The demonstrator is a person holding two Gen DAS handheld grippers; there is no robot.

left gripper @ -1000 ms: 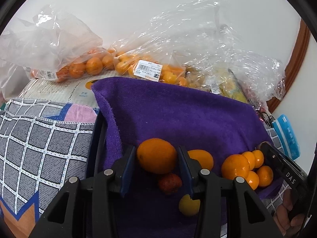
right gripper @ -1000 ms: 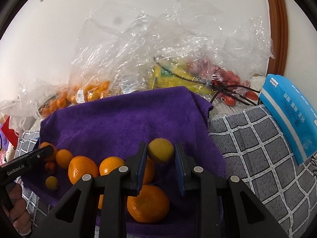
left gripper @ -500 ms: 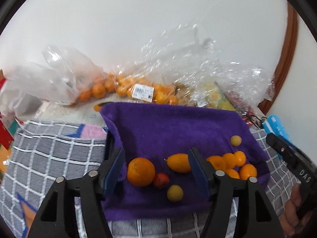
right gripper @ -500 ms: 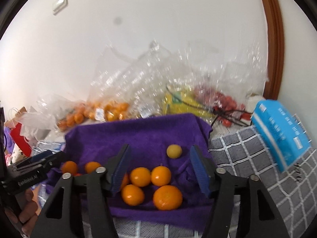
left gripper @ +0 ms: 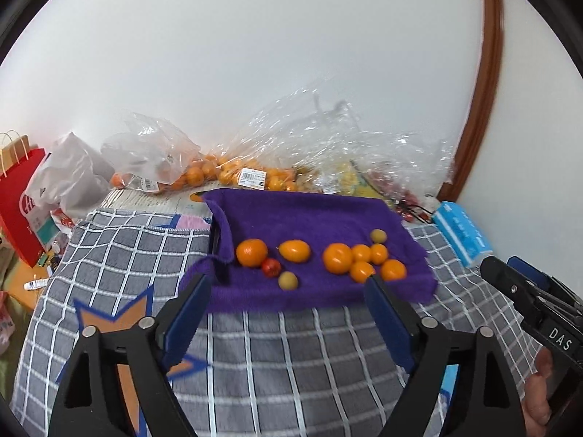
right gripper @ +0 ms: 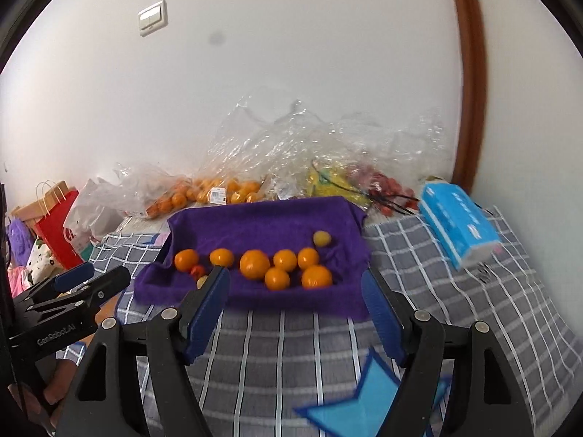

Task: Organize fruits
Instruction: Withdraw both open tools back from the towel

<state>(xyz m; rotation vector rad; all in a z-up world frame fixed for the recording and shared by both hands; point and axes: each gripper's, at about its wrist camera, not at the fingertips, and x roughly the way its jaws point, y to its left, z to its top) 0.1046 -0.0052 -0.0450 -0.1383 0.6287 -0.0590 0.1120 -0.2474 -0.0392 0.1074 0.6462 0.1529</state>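
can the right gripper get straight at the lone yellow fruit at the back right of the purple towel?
Probably yes. The right gripper is open and empty, short of the towel. The yellow fruit sits apart behind the orange cluster, uncovered; coming in over the cluster looks clear.

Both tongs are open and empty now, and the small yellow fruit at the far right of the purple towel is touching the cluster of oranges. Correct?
Not quite. The small yellow fruit lies apart from the cluster of oranges, with bare purple towel between them; the right wrist view shows the gap. The rest holds: the left tongs and right tongs are open and empty, their jaws having just been opening.
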